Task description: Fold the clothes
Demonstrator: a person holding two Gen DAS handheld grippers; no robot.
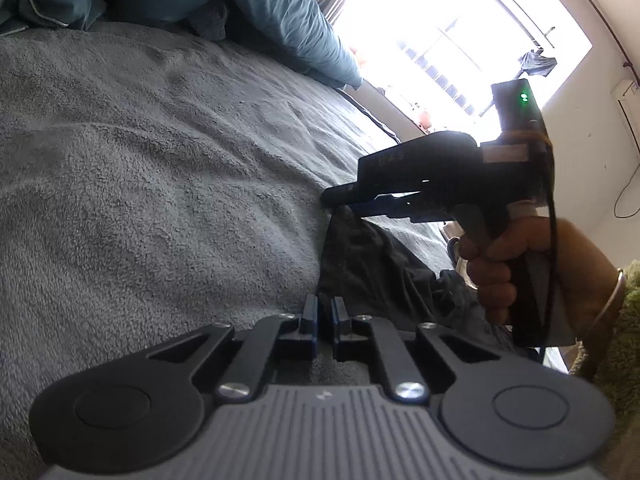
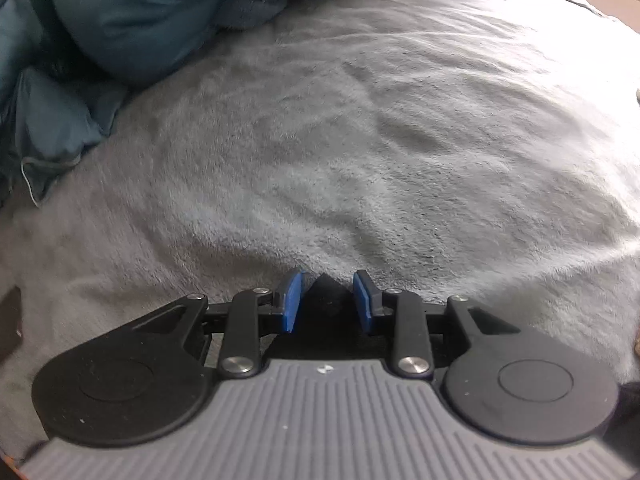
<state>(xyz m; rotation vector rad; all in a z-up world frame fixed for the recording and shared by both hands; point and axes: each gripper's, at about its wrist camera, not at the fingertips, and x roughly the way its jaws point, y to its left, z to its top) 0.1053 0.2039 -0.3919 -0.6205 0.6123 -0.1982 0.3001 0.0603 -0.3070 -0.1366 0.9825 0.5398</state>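
A dark garment point(image 1: 372, 264) lies crumpled on the grey fleece blanket point(image 1: 160, 160) at the right of the left wrist view. One corner is pulled up like a tent to my right gripper point(image 1: 332, 200), which a hand point(image 1: 496, 268) holds from the right. In the right wrist view the right gripper point(image 2: 328, 300) has a bunch of that dark fabric point(image 2: 326, 294) pinched between its blue pads point(image 2: 292, 300). My left gripper point(image 1: 325, 316) sits low at the garment's near left edge, its fingers nearly together on the fabric's border.
Teal pillows and a duvet point(image 1: 280, 12) point(image 2: 120, 24) are piled at the head of the bed. The grey blanket point(image 2: 400, 140) spreads wide ahead of both grippers. A bright window point(image 1: 460, 20) is at the far right, and a green fuzzy sleeve point(image 1: 620, 320) at the right edge.
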